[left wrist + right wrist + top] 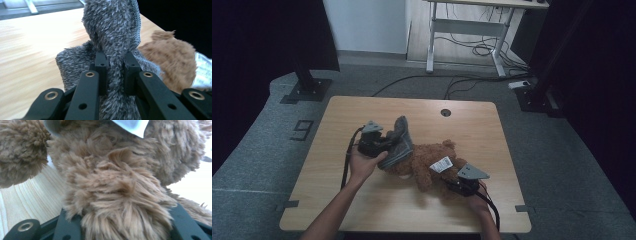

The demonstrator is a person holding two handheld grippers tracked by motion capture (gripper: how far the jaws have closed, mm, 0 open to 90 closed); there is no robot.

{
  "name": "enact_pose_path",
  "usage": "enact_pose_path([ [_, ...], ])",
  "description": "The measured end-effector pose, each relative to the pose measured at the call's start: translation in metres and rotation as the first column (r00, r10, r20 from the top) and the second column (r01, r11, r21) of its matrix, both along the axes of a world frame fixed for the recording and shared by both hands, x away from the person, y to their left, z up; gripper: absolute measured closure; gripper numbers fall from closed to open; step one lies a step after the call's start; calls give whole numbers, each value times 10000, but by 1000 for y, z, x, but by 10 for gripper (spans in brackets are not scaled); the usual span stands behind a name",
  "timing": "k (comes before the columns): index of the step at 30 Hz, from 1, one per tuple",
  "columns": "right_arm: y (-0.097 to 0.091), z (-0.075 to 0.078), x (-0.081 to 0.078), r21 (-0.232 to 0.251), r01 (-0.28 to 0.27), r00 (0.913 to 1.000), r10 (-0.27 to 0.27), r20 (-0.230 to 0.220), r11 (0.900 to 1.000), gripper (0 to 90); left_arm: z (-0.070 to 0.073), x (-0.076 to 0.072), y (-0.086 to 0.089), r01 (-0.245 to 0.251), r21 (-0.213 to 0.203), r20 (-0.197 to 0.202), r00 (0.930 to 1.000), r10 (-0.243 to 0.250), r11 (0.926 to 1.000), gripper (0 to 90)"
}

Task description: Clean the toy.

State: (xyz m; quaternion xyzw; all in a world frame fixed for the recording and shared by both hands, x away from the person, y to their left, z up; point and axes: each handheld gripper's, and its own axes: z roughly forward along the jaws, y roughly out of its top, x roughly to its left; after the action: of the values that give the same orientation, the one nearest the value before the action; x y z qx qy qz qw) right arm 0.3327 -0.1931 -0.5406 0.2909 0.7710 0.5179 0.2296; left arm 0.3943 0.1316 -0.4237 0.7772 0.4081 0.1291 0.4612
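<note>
- The left gripper's [115,67] 2 fingers [101,65] are clamped on a fold of the grey fuzzy garment [112,30], which rises upright between them.
- The right gripper [460,186] is closed around a leg of the brown teddy bear [424,159]; its fur bulges between the jaws in the right gripper view.
- The bear lies mid-table, nearer the front edge, its long axis running from the garment at the left toward the right gripper at the front right.
- The garment sits over the bear's left end, so the left hand [362,162] is nearer; any pull would run along that axis.
- Both forearms come in from the front edge, the left angled inward.
</note>
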Motion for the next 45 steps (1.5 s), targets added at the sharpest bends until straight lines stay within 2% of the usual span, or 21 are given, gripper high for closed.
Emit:
enact_pose_path([
  [2,0,0,0,-58,-53,10000,54,75,10000,544,-2,6,-16,119,253,-32,9999,-119,9996,776],
  [5,0,0,0,-99,-54,9999,55,99,9999,534,-12,15,-32,196,661,-248,9995,-180,9976,775],
  [7,-1,0,0,-140,-22,9999,24,108,9999,514,-19,17,-34,250,651,-406,9989,-224,9976,775],
  [9,-2,0,0,-155,21,10000,-21,36,9999,442,-26,14,-33,257,591,-426,9988,-232,9979,776],
  [11,-4,1,1,97,108,9992,-104,-385,9999,347,-29,11,-29,291,508,-403,9988,-271,9983,778],
  [12,-6,3,0,331,34,9972,-9,-753,9994,298,-30,9,-28,291,448,-421,9987,-272,9986,778],
  [16,-12,12,-2,920,-145,9931,251,-1150,9956,196,-34,0,-19,321,194,-358,9989,-314,9993,780],
  [18,-16,19,-3,1225,-128,9923,277,-1204,9924,168,-36,-4,-16,348,65,-301,9989,-346,9994,781],
  [21,-21,28,-4,1414,-77,9908,266,-1326,9899,132,-39,-9,-13,352,-124,-249,9991,-355,9993,781],
  [25,-24,36,-5,2006,38,9903,242,-1368,9797,127,-40,-13,-12,397,-207,-167,9991,-401,9990,781],
  [27,-24,39,-4,2232,275,9897,50,-1434,9744,124,-41,-16,-12,430,-221,-136,9990,-433,9988,781],
  [30,-18,41,0,2261,560,9851,-168,-1714,9725,108,-41,-20,-11,487,-317,-133,9987,-491,9983,781],
  [34,0,36,10,1903,516,9747,-79,-2233,9804,10,-42,-25,-8,491,-466,-145,9987,-499,9977,782],
  [38,9,32,14,1846,285,9667,199,-2551,9824,0,-45,-26,-3,481,-730,-293,9983,-504,9962,782],
  [41,14,29,14,1637,15,9620,432,-2696,9865,33,-46,-28,-1,465,-713,-287,9984,-487,9964,782],
  [45,16,25,11,1553,-91,9620,511,-2683,9878,194,-46,-29,1,457,-720,-283,9985,-478,9964,782],
])
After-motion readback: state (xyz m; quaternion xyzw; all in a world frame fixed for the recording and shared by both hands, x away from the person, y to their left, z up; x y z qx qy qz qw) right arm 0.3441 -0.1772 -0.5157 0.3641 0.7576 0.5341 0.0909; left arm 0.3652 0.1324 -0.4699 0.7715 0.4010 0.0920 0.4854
